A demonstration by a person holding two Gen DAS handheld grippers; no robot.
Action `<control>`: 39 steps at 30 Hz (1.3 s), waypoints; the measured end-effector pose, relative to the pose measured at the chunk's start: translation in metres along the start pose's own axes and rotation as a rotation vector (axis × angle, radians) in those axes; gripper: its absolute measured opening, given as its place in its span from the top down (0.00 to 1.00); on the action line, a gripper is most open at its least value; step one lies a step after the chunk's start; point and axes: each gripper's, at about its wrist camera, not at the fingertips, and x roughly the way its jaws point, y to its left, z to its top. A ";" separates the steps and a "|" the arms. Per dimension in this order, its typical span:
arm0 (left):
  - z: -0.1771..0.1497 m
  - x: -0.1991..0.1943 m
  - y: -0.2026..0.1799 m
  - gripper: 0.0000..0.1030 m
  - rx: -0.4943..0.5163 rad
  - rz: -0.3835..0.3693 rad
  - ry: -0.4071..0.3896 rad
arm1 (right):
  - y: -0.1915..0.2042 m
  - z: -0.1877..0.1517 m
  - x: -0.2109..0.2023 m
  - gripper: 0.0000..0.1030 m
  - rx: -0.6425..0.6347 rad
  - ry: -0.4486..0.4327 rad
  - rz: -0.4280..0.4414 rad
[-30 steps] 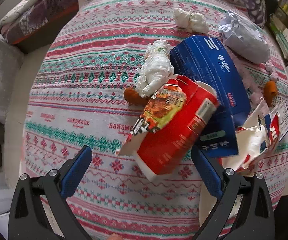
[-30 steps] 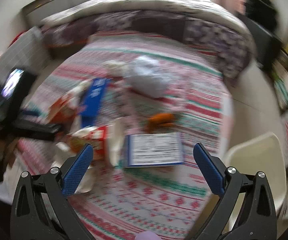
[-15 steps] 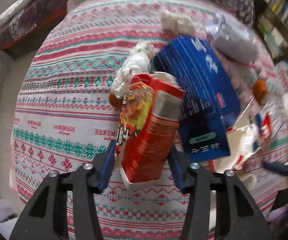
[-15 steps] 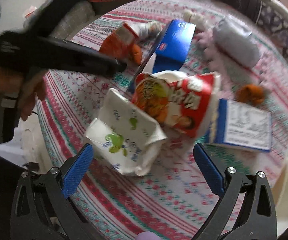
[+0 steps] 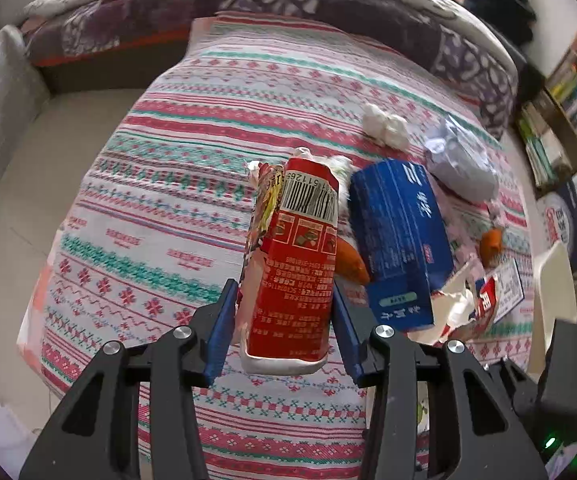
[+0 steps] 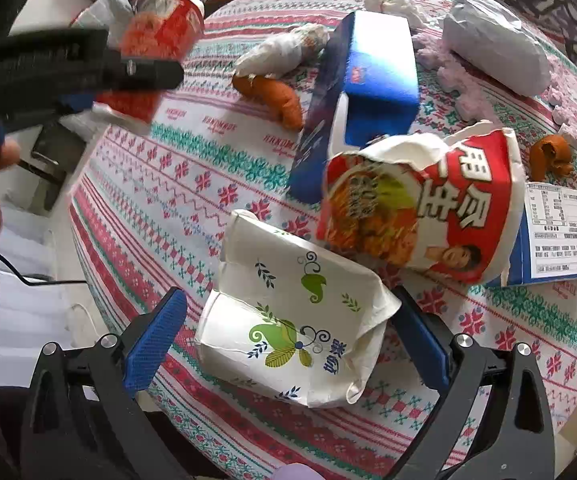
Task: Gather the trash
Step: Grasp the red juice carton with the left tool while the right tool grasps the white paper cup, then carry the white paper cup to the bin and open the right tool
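lifted red noodle cup clears tablecloth edge

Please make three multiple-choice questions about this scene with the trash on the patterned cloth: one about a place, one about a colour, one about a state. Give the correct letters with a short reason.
1. Where does the crushed white paper cup lie?
A. between the open fingers of the right gripper
B. on top of the blue box
C. on the floor

2. What colour is the carton in the left gripper?
A. green
B. red
C. black

3. What is the state of the left gripper?
A. wide open and empty
B. shut on the red carton
C. lying on the cloth

Answers:
1 A: the cup rests on the striped cloth, with the blue pads to each side and apart from it.
2 B: its printed side is red.
3 B: both pads press its sides, and it is held clear of the cloth.
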 end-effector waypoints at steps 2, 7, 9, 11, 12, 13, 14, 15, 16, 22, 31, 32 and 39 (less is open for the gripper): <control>0.000 0.000 0.005 0.56 -0.019 0.007 0.003 | 0.002 -0.006 0.003 0.16 -0.016 -0.001 -0.029; -0.003 -0.004 0.002 0.56 -0.021 0.004 -0.004 | 0.004 -0.001 -0.002 0.24 -0.022 -0.033 -0.007; -0.002 -0.008 0.000 0.56 -0.023 -0.001 -0.017 | 0.003 0.002 -0.009 0.24 -0.019 -0.060 0.000; -0.001 -0.013 -0.002 0.56 -0.027 -0.006 -0.036 | 0.005 0.005 -0.018 0.24 -0.017 -0.092 0.014; 0.000 -0.016 -0.004 0.56 -0.030 -0.010 -0.047 | 0.001 0.003 -0.025 0.24 -0.018 -0.107 0.018; 0.001 -0.018 -0.006 0.56 -0.031 -0.014 -0.055 | 0.000 0.002 -0.032 0.24 -0.019 -0.124 0.016; 0.002 -0.020 -0.008 0.56 -0.031 -0.014 -0.062 | 0.000 0.005 -0.037 0.24 -0.020 -0.148 0.008; 0.004 -0.022 -0.010 0.56 -0.032 -0.014 -0.070 | -0.004 -0.005 -0.047 0.24 -0.020 -0.170 0.001; 0.005 -0.024 -0.013 0.56 -0.032 -0.014 -0.080 | -0.007 -0.003 -0.053 0.24 -0.018 -0.192 -0.009; 0.014 -0.032 -0.033 0.56 -0.040 -0.033 -0.131 | -0.043 -0.008 -0.099 0.23 0.014 -0.326 -0.083; 0.024 -0.050 -0.082 0.56 -0.040 -0.080 -0.259 | -0.115 -0.009 -0.151 0.23 0.160 -0.499 -0.223; 0.025 -0.051 -0.089 0.55 -0.039 -0.085 -0.272 | -0.122 -0.011 -0.156 0.22 0.171 -0.513 -0.244; 0.024 -0.055 -0.132 0.54 -0.008 -0.108 -0.327 | -0.174 -0.024 -0.188 0.21 0.289 -0.599 -0.383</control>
